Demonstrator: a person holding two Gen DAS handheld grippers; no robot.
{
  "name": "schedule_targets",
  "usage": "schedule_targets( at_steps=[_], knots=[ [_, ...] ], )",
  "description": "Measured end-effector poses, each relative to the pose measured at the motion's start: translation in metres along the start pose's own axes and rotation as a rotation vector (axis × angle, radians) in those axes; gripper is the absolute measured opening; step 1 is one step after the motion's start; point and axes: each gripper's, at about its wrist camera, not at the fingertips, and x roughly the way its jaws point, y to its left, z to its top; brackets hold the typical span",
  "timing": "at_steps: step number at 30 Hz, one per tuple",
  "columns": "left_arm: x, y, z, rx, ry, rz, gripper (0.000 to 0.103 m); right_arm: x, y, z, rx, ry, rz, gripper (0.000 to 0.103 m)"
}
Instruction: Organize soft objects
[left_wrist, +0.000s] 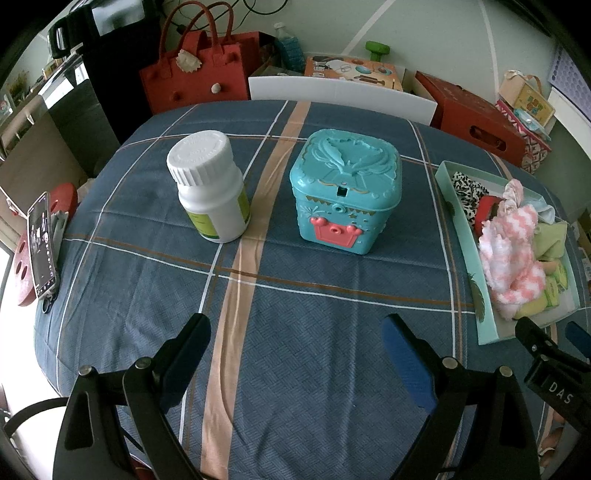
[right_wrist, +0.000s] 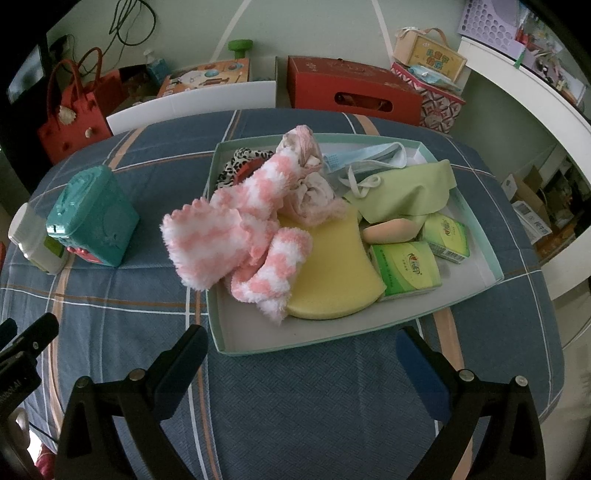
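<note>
A shallow mint-edged box (right_wrist: 255, 334) on the table holds soft things: pink-and-white fuzzy socks (right_wrist: 240, 236) draped over its left rim, a yellow sponge (right_wrist: 332, 280), a green cloth (right_wrist: 402, 192), a leopard-print fabric (right_wrist: 231, 168), a face mask (right_wrist: 369, 155) and two green tissue packs (right_wrist: 406, 267). The box also shows at the right of the left wrist view (left_wrist: 484, 314). My right gripper (right_wrist: 301, 354) is open and empty, just in front of the box. My left gripper (left_wrist: 295, 339) is open and empty over bare tablecloth.
A teal toy chest (left_wrist: 345, 192) and a white pill bottle (left_wrist: 210, 184) stand mid-table on the blue plaid cloth. A phone (left_wrist: 42, 243) lies at the left edge. Red bag (left_wrist: 195, 70), red crate (right_wrist: 351, 88) and boxes sit beyond the table.
</note>
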Motion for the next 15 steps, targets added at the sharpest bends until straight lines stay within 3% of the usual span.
schedule_targets(
  at_steps=[15],
  knots=[
    [0.0007, 0.0012, -0.0011, -0.004, -0.001, -0.001, 0.094, 0.0001, 0.0015, -0.0005, -0.009, 0.004, -0.004, 0.103]
  ],
)
